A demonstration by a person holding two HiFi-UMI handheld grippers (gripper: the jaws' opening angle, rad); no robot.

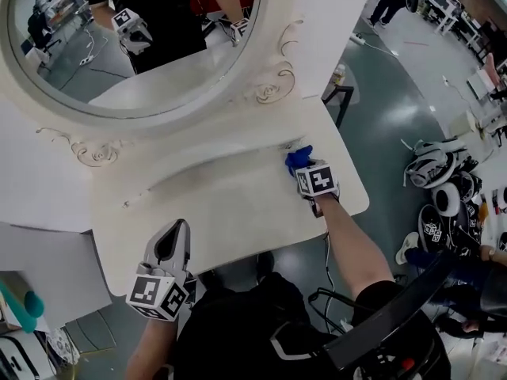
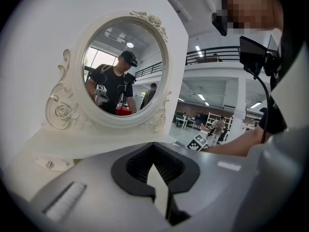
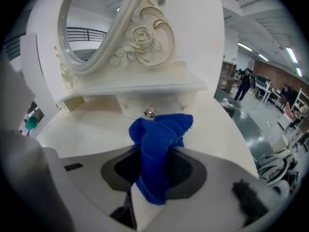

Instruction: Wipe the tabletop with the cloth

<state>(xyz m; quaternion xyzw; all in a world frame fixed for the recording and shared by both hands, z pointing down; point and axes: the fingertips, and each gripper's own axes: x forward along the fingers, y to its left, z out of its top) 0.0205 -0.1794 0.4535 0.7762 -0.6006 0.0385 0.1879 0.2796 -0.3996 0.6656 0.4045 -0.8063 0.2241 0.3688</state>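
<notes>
A blue cloth is bunched on the white tabletop near its right end, just in front of the mirror's base. My right gripper is shut on this cloth, which sticks out beyond the jaws toward a small drawer knob. In the right gripper view the right gripper has the cloth filling its gap. My left gripper hovers over the tabletop's front left edge, jaws together and empty. Seen from its own camera, the left gripper points at the oval mirror.
The ornate oval mirror and its raised base take up the back of the table. A grey board lies at the left. Headsets and gear sit on the floor at the right. A black chair is below the right arm.
</notes>
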